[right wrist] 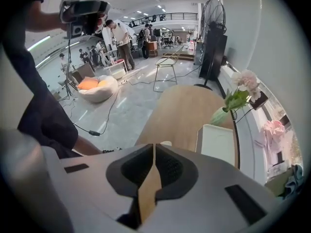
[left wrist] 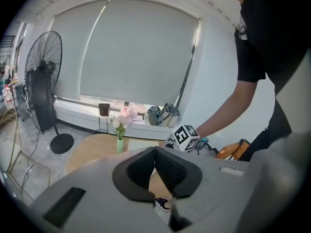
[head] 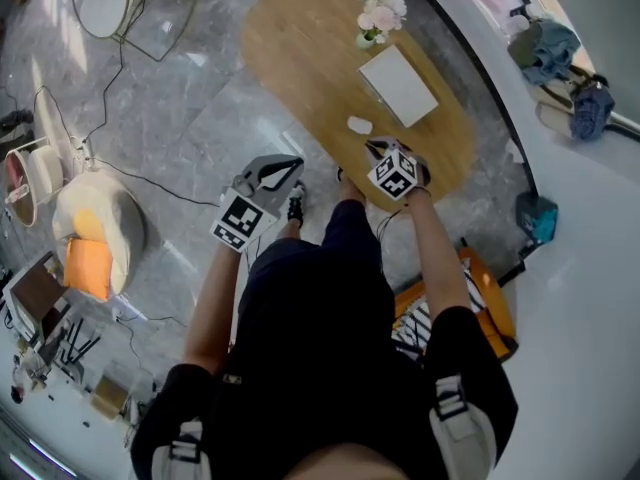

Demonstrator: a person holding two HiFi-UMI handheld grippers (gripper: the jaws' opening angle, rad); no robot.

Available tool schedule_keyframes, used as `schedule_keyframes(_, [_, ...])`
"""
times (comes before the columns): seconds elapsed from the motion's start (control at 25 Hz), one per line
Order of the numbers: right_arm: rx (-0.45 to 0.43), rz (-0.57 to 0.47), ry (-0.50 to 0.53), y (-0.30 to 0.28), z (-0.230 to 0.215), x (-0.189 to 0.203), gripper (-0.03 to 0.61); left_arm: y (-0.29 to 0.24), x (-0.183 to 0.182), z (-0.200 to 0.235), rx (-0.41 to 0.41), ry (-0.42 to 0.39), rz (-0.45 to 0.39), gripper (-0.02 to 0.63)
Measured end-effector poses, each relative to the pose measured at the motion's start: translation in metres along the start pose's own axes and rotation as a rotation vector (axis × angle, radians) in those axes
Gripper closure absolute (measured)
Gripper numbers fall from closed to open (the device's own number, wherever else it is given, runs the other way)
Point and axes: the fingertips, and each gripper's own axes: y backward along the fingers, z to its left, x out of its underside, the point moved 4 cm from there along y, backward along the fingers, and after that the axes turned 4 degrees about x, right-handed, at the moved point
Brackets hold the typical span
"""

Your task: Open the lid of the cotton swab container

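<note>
The left gripper (left wrist: 155, 155) and right gripper (right wrist: 153, 152) are both closed on nothing. The small white container (head: 359, 125), likely the cotton swab one, sits on the wooden table (head: 300, 48) just ahead of the right gripper. Arriving closed, that gripper could shove the light container along the smooth top, as the left one steadies nothing.

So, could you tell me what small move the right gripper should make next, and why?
I would probably carry the right gripper forward over the wooden table toward the white box, likely the swab container. The gripper is shut and empty at the table's near end, well short of the box; the left gripper, also shut, hangs over the floor.
</note>
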Motion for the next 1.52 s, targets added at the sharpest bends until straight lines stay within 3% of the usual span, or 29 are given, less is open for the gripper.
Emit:
schedule_keyframes(0.24, [-0.034, 0.047, 0.012, -0.030, -0.013, 0.012, 0.572, -0.009, 0.012, 0.005, -0.010, 0.048, 0.006, 0.614])
schedule_keyframes(0.76, [-0.012, 0.141, 0.047, -0.093, -0.034, 0.039, 0.371, -0.039, 0.033, 0.016, 0.008, 0.075, 0.025, 0.614])
schedule_keyframes(0.96, [-0.013, 0.164, 0.095, -0.111, -0.032, 0.045, 0.328, -0.048, 0.040, 0.016, 0.018, 0.089, 0.029, 0.614])
schedule_keyframes(1.52, [-0.023, 0.223, 0.133, -0.160, -0.037, 0.055, 0.325, -0.059, 0.064, 0.009, 0.023, 0.123, 0.065, 0.614])
